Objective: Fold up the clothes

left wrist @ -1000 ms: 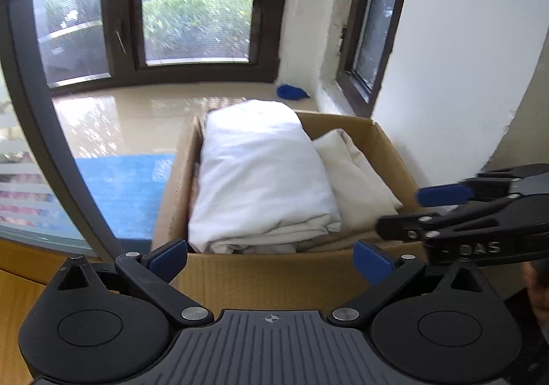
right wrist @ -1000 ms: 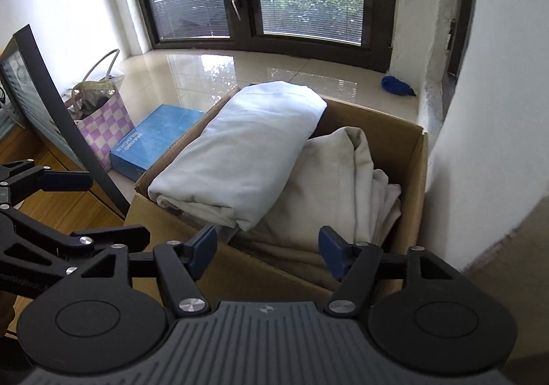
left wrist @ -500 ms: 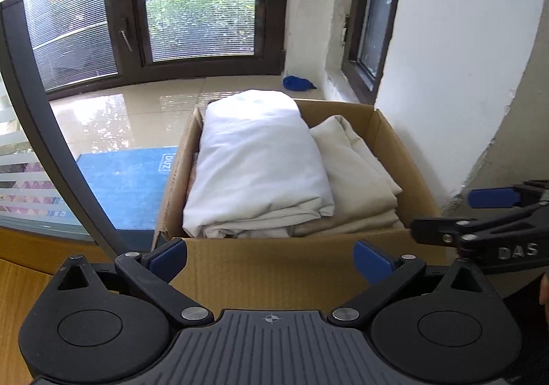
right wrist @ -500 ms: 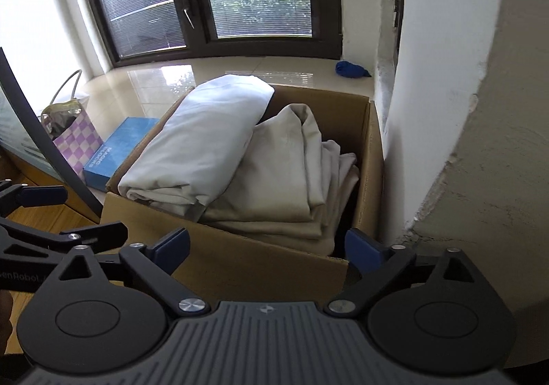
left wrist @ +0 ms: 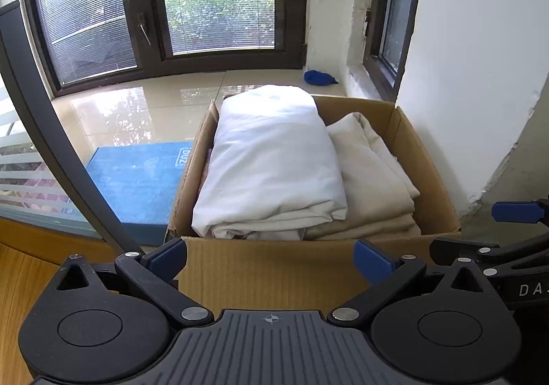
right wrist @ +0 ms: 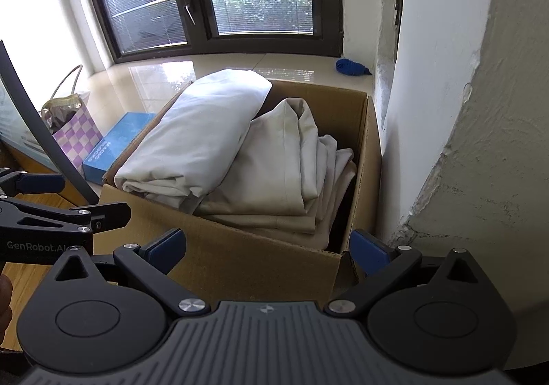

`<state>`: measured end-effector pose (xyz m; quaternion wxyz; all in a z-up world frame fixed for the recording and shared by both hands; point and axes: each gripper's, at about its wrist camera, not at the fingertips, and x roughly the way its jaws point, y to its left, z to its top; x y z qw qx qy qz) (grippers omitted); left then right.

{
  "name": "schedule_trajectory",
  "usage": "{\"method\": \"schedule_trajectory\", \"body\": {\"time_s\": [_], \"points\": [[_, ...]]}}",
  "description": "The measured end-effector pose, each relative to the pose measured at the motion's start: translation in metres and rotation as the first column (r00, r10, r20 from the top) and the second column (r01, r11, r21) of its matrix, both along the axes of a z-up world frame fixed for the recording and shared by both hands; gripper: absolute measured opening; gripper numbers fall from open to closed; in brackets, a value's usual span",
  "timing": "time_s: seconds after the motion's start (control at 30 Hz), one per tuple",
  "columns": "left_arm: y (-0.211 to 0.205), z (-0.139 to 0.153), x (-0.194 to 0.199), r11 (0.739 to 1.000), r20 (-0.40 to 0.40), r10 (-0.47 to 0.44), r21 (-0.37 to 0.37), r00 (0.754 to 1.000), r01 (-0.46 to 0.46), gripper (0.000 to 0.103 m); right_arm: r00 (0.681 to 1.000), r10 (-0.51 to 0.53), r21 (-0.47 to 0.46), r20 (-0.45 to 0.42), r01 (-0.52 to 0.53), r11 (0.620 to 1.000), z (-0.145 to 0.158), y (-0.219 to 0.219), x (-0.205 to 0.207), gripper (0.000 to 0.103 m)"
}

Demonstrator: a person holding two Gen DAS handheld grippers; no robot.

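Clothes stacked folded in cardboard box (left wrist: 319,272) just ahead of both grippers: white bundle (left wrist: 271,162) on top, beige stack (right wrist: 274,179) beside it. Left gripper (left wrist: 271,256) and right gripper (right wrist: 267,246) gape wide, empty. Folding looks finished.

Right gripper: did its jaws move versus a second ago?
Yes. The right gripper opened wider: its blue pads now nearly span the near wall of the cardboard box, where before they sat closer together. Nothing between them.
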<state>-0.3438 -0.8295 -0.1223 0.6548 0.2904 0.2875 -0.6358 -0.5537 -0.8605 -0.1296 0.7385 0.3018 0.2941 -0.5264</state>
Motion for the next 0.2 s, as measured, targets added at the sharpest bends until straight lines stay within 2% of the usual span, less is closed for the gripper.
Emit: {"method": "schedule_trajectory", "body": {"time_s": [0.2], "points": [[0.0052,0.0009,-0.0046,1.000,0.006,0.008,-0.010,1.000,-0.008,0.103,1.000,0.009,0.007,0.000,-0.009,1.000,-0.0037,0.0010,-0.0014,0.102]]}}
